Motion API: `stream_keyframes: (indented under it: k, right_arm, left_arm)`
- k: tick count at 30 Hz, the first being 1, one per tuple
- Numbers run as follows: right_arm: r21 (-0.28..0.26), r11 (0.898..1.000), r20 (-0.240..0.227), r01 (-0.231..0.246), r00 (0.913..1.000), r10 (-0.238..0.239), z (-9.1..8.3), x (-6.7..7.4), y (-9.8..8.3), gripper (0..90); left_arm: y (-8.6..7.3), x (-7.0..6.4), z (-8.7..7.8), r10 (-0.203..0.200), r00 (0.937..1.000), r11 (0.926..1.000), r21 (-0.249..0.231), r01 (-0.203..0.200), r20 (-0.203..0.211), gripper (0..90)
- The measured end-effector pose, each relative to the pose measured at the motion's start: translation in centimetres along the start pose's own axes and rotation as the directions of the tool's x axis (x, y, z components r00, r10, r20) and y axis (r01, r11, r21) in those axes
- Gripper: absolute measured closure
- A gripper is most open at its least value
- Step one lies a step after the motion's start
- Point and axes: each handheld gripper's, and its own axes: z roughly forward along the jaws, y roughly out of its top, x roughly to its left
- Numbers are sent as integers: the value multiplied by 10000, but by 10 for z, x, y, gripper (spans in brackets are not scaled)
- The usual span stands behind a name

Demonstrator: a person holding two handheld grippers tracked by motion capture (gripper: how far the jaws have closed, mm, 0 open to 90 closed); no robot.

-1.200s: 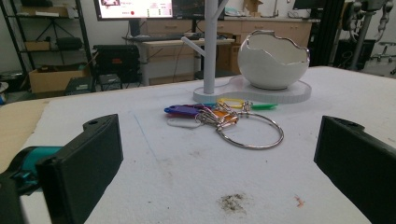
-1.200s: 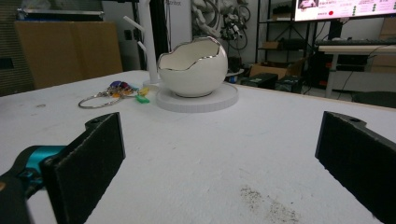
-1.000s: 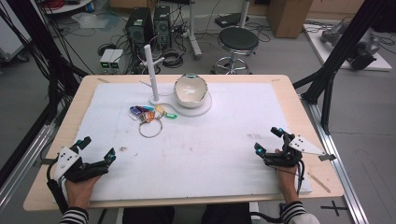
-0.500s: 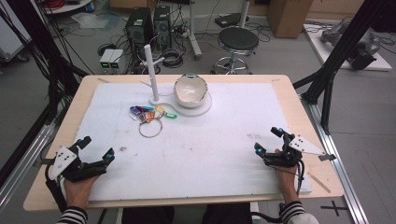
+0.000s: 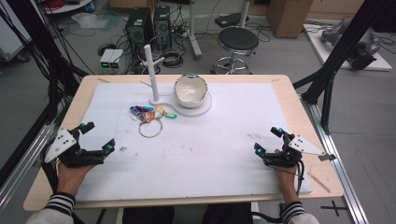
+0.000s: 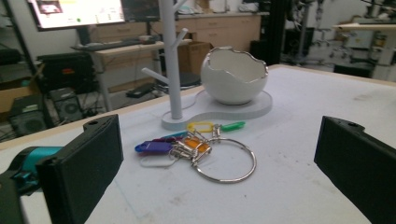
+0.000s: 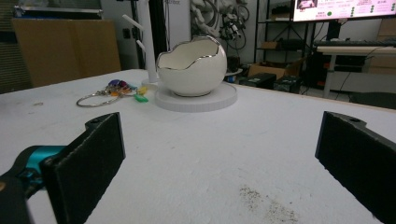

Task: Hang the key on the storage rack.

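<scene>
A metal key ring with several coloured tags (image 5: 150, 119) (image 6: 201, 147) (image 7: 109, 92) lies on the white mat left of centre. Behind it a white egg-shaped bowl (image 5: 190, 89) (image 6: 234, 74) (image 7: 191, 67) rests on a flat white base with a thin branched post (image 5: 150, 70) (image 6: 170, 56) (image 7: 148, 37). My left gripper (image 5: 96, 137) (image 6: 219, 172) sits near the mat's front left corner, open, jaws wide apart and empty, facing the key ring. My right gripper (image 5: 267, 140) (image 7: 219, 168) rests near the front right, open and empty, facing the bowl.
The white mat (image 5: 215, 140) covers most of the wooden table (image 5: 299, 107). A small dirt smudge (image 7: 261, 200) marks the mat in front of the right gripper. Black frame struts (image 5: 327, 84) rise at the table's right and left sides. A stool (image 5: 238, 42) and computers stand behind.
</scene>
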Motion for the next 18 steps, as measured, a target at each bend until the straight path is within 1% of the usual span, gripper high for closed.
stream_keyframes:
  k: [1,2,3,5,6,8,10,11,12,13,15,17,18]
  right_arm:
    - [5,10000,-3,1,10000,-1,0,0,0,9]
    - [5,10000,-3,0,10000,0,0,0,0,9]
    - [5,10000,-2,-4,10000,4,0,0,0,9]
    - [-4,10000,2,-8,10000,8,0,0,0,9]
    - [1,10000,4,-1,10000,1,0,0,0,9]
    - [0,10000,3,3,10000,-3,0,0,0,9]
    - [4,10000,-4,-1,10000,1,0,0,0,9]
    - [-3,10000,-8,-19,10000,19,0,0,0,9]
    - [-3,10000,-8,-19,10000,19,0,0,0,9]
    - [0,10000,-3,-8,10000,8,0,0,0,9]
    - [1,10000,-5,-10,10000,10,0,0,0,9]
    - [2,10000,-9,-6,10000,6,0,0,0,9]
    - [2,10000,-9,-6,10000,6,0,0,0,9]
  left_arm:
    - [8,3,5,128,9994,9997,207,-134,314,17]
    - [12,5,8,225,9987,9991,363,-241,459,17]
    - [12,5,8,225,9987,9991,363,-241,459,17]
    - [21,9,15,447,9959,9963,695,-502,788,17]
    - [24,10,17,486,9947,9955,773,-556,904,17]
    - [32,12,25,597,9903,9915,1077,-734,1252,17]
    - [42,15,33,740,9846,9857,1386,-964,1582,17]
    - [49,16,40,936,9801,9800,1575,-1218,1753,17]
    - [49,16,40,936,9801,9800,1575,-1218,1753,17]
    - [53,16,45,1033,9770,9746,1774,-1369,1864,17]
    - [59,16,51,1219,9716,9667,1977,-1625,2027,17]
    - [67,16,59,1462,9629,9521,2319,-1992,2268,17]
    - [68,15,62,1445,9616,9516,2337,-1997,2333,17]
